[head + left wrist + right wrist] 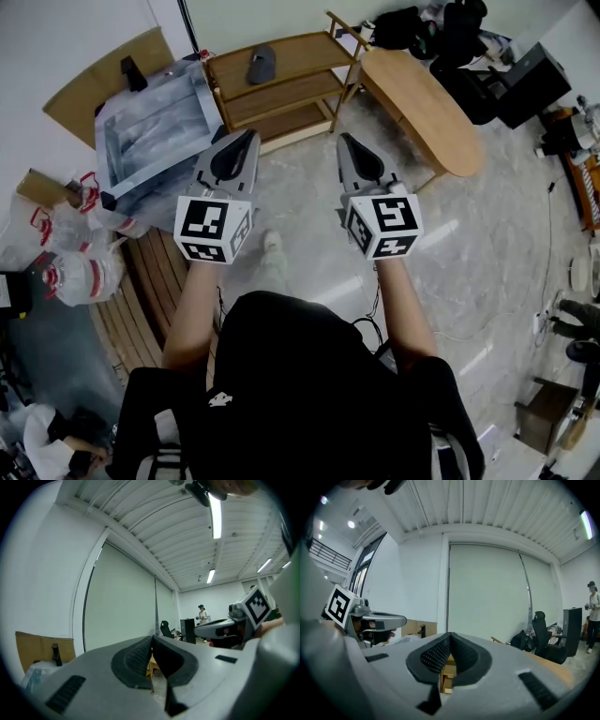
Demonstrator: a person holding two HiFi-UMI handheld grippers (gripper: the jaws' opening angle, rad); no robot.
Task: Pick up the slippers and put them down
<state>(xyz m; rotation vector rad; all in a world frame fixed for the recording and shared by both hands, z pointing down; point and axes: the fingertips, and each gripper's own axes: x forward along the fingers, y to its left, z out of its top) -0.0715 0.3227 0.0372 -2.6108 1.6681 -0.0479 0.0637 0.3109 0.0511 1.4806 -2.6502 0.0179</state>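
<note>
A dark grey slipper (261,64) lies on the top board of a low wooden shelf rack (281,89) at the far side of the floor. My left gripper (247,139) and right gripper (346,141) are held side by side in front of me, both pointing level toward the rack and well short of it. In the left gripper view the left gripper (151,638) is shut, with nothing between its pads. The right gripper (450,634) is likewise shut and empty in the right gripper view. A bit of the wooden rack (446,672) shows below its closed tips.
A foil-wrapped box (155,127) stands left of the rack, with plastic bags (75,258) and a slatted bench (141,291) nearer me. A long wooden table (422,108) lies right of the rack, with black bags and chairs behind it. A person (203,615) stands far off.
</note>
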